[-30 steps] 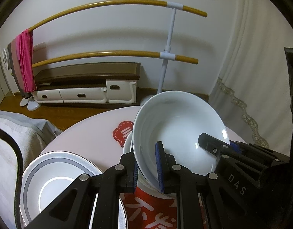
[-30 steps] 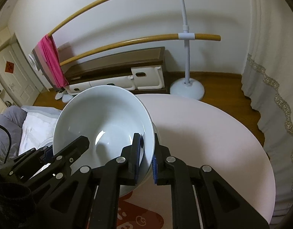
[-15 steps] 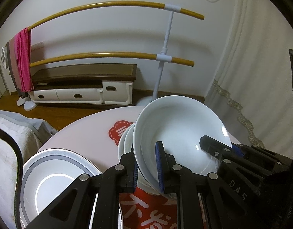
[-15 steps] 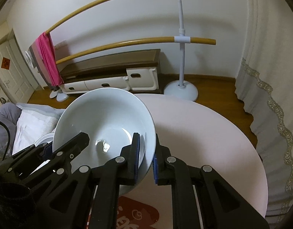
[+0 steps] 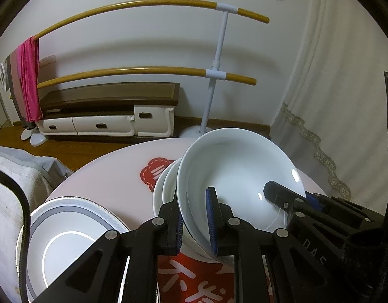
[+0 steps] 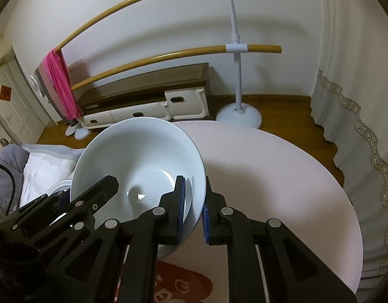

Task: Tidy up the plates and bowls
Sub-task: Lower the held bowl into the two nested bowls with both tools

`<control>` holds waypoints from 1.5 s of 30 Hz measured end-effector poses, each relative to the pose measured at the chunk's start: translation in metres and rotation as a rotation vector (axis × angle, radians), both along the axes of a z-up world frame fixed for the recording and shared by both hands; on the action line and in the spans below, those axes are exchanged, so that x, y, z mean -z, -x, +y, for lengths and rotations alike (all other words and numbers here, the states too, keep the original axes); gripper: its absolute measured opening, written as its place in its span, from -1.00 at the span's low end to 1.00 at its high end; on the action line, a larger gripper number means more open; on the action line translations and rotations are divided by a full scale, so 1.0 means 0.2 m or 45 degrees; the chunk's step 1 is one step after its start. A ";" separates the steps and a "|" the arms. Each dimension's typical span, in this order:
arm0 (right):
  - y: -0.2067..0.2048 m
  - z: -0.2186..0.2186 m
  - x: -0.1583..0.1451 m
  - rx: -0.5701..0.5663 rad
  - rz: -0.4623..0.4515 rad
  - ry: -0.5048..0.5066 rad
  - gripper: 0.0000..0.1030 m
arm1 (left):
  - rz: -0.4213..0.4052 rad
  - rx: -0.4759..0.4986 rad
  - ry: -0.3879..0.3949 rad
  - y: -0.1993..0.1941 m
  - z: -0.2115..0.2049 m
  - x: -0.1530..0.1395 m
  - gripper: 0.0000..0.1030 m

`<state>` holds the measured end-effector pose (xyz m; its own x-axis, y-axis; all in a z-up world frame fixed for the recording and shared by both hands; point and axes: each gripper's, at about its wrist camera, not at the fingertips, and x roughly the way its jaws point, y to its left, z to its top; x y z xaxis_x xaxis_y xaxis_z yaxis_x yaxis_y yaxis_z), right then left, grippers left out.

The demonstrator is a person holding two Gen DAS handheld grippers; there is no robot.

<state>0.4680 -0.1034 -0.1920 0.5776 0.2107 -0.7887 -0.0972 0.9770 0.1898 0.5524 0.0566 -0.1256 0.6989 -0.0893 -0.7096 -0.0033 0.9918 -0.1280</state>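
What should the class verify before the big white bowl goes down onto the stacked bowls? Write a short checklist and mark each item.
1. Left gripper clamped on the big bowl's rim: ok.
2. Right gripper clamped on the opposite rim: ok.
3. Big bowl level: not ok, it tilts.
4. Stacked bowls lie beneath it: ok.
5. Big bowl seated in the stack: cannot tell.
6. Grey-rimmed plates stand apart from the stack: ok.
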 end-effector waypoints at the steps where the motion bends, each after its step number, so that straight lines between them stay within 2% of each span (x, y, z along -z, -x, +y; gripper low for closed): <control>1: 0.00 0.00 0.00 0.004 -0.001 -0.002 -0.78 | 0.000 0.002 0.000 0.00 0.00 0.00 -0.76; 6: 0.01 0.00 0.04 0.032 0.013 0.017 -0.77 | 0.010 0.016 0.013 -0.01 -0.01 0.02 -0.77; 27: -0.03 -0.01 0.04 0.076 0.054 -0.019 -0.70 | -0.005 0.016 0.022 0.00 0.01 0.03 -0.76; 36: -0.08 -0.09 0.09 0.116 0.127 -0.180 -0.68 | -0.009 0.016 -0.004 -0.01 -0.02 0.03 -0.76; 45: -0.08 -0.08 0.09 0.154 0.157 -0.167 -0.64 | -0.004 0.012 -0.003 -0.01 -0.02 0.03 -0.76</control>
<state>0.4845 -0.1195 -0.2091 0.5057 0.2510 -0.8254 0.0512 0.9463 0.3192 0.5552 0.0525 -0.1308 0.7004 -0.0939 -0.7076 0.0064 0.9921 -0.1253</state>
